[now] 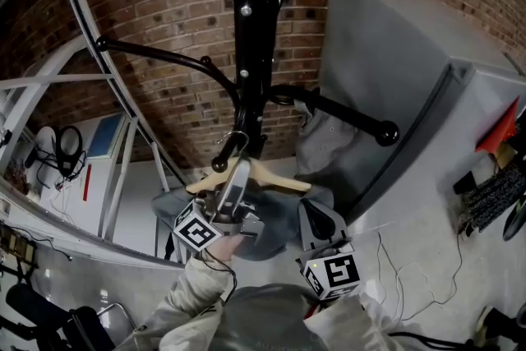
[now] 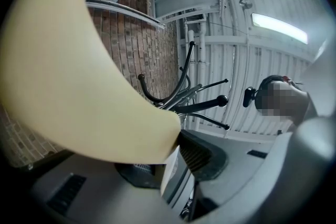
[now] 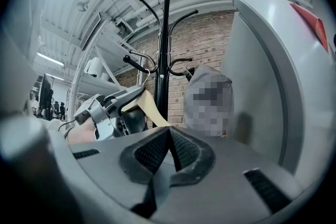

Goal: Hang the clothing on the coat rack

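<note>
A black coat rack stands against the brick wall. My left gripper points up at it and is shut on a pale wooden hanger, which fills the left gripper view as a cream shape. The hanger's metal hook sits beside the knob of a low rack arm; I cannot tell if they touch. Grey clothing drapes from the hanger. My right gripper is shut on the clothing's right edge, its pads together.
Another grey garment hangs from a right-hand rack arm. A large grey cabinet stands close on the right. White metal framing curves along the left. Brushes and a red object sit at far right.
</note>
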`<state>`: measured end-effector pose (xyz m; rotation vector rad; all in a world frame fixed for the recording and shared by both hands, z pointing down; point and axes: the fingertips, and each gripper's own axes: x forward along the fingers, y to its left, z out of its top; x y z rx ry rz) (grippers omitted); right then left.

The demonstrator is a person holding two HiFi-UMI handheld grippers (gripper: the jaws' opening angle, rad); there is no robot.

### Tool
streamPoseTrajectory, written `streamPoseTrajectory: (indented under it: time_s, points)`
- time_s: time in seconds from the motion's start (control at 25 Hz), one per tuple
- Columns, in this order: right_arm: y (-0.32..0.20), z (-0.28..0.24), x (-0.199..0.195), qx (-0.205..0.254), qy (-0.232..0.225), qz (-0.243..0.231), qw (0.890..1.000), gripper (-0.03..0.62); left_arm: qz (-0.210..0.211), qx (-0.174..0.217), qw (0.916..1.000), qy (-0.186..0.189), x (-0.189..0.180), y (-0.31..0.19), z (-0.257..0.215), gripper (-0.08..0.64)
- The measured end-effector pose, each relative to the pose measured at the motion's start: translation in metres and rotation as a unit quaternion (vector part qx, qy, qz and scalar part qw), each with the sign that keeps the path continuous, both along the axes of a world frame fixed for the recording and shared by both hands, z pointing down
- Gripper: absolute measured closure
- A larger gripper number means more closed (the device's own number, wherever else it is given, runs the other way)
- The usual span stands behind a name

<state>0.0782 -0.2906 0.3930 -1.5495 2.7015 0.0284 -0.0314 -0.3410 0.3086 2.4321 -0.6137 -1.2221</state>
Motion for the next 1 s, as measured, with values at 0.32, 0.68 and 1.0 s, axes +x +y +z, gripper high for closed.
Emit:
streamPoseTrajectory:
  time_s: [0.32, 0.68, 1.0]
  points:
    - [-0.006, 0.005, 0.002, -0.012, -0.001, -0.008, 1.000, 0.569, -0.004, 0.004, 1.0000, -0.003, 0.002, -0.004, 0.000, 0.446]
    - [-0.005, 0.006, 0.006, -0.015, -0.005, -0.012, 1.000, 0.569, -0.005, -0.003, 1.0000, 0.001, 0.005, 0.001, 0.005, 0.446]
    - [0.002, 0.008, 0.008, -0.019, -0.005, -0.010, 1.000, 0.569, -0.003, -0.025, 0.9995, 0.017, 0.005, 0.002, 0.012, 0.428]
